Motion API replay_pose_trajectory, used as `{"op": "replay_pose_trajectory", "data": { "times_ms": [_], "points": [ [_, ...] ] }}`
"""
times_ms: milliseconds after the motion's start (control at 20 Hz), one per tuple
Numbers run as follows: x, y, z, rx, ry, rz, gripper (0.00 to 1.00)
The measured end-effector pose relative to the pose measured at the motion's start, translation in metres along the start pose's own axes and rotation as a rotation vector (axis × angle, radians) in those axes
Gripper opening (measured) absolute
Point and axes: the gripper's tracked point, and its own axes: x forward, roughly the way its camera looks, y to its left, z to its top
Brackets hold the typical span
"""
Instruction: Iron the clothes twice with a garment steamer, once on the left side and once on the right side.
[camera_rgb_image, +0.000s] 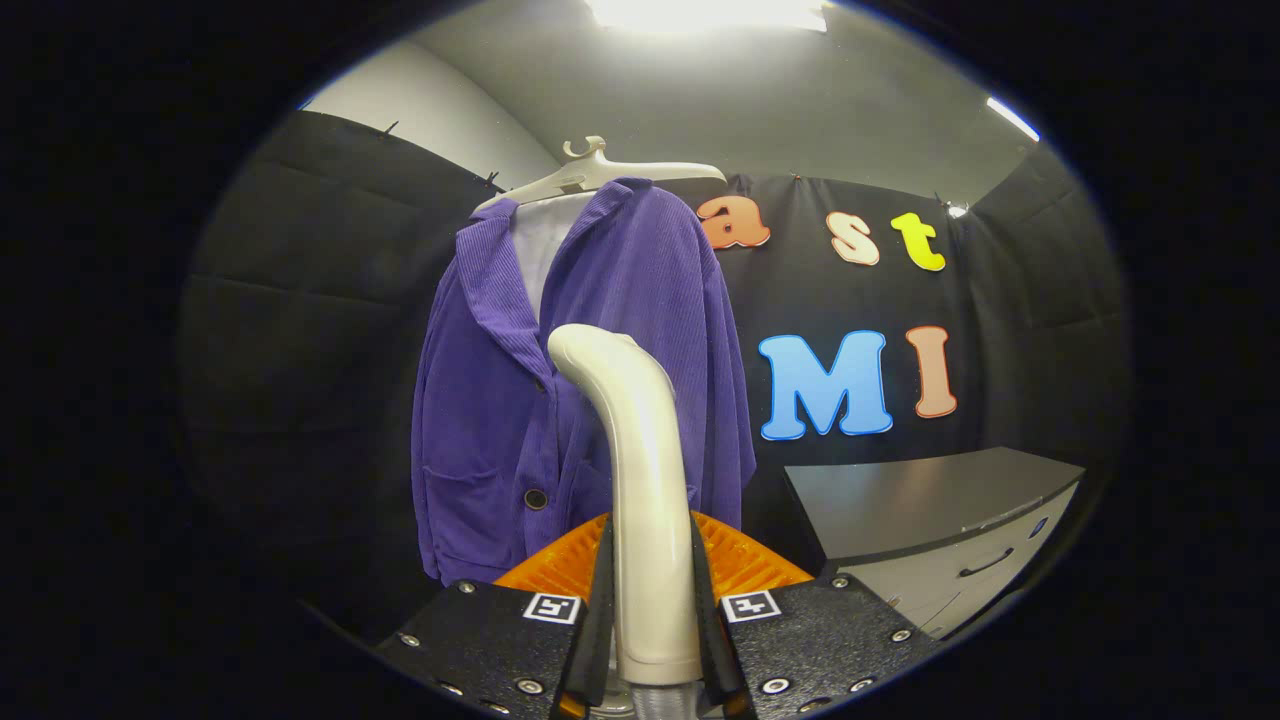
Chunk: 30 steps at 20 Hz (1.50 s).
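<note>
Steamer (640, 480) clamped between both fingers of the gripper (652, 610), its cream neck rising and curving toward the jacket.
Purple corduroy jacket (580, 390) hangs just beyond on a pale hanger (590, 175), collar open, dark button low on front; a cabinet (930, 520) stands beside it.

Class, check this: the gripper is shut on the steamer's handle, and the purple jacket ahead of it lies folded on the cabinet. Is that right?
Not quite. The gripper is shut on the steamer, but the purple jacket hangs on a hanger beside the cabinet, not folded on it, as the gripper view shows.
</note>
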Motion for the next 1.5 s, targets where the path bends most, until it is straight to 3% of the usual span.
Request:
{"op": "replay_pose_trajectory", "data": {
  "times_ms": [950, 1300, 1500],
  "points": [
    [-0.054, 0.005, -0.157, 0.009, 0.266, -0.024, 0.37],
    [-0.071, 0.007, -0.195, -0.011, 0.324, -0.019, 0.37],
    [-0.081, 0.010, -0.175, 0.001, 0.276, -0.008, 0.37]
  ]
}}
